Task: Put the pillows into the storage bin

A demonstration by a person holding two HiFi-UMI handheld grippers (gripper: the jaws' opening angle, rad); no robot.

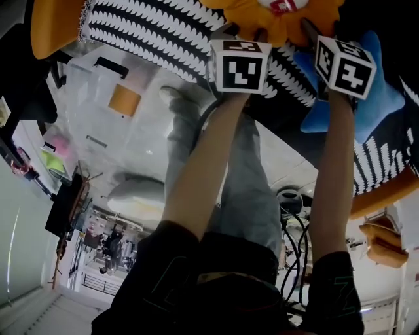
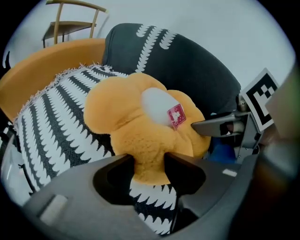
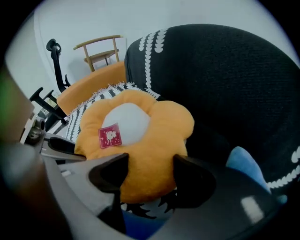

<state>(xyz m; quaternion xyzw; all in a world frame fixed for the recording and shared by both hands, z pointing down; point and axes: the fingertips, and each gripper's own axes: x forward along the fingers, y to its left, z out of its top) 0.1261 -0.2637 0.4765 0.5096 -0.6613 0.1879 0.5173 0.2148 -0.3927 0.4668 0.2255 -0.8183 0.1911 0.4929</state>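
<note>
An orange flower-shaped pillow (image 1: 281,18) (image 2: 140,122) (image 3: 150,136) with a white centre and a red tag lies on a black-and-white patterned pillow (image 1: 150,33) (image 2: 61,122). My left gripper (image 1: 243,33) (image 2: 149,168) is shut on one of its lobes, which is pinched between the jaws. My right gripper (image 1: 322,29) (image 3: 150,171) stands open, its wide jaws on either side of another lobe. A blue star pillow (image 1: 380,98) (image 3: 243,161) lies just right of the right gripper. The clear storage bin (image 1: 85,85) stands on the floor to the left.
The pillows rest on an orange seat (image 2: 42,65) against a dark cushion (image 2: 187,61) (image 3: 225,84). A white pillow (image 1: 137,196) lies on the floor near the person's legs. Cables (image 1: 291,222) run over the floor at the right. A wooden chair (image 3: 101,51) stands behind.
</note>
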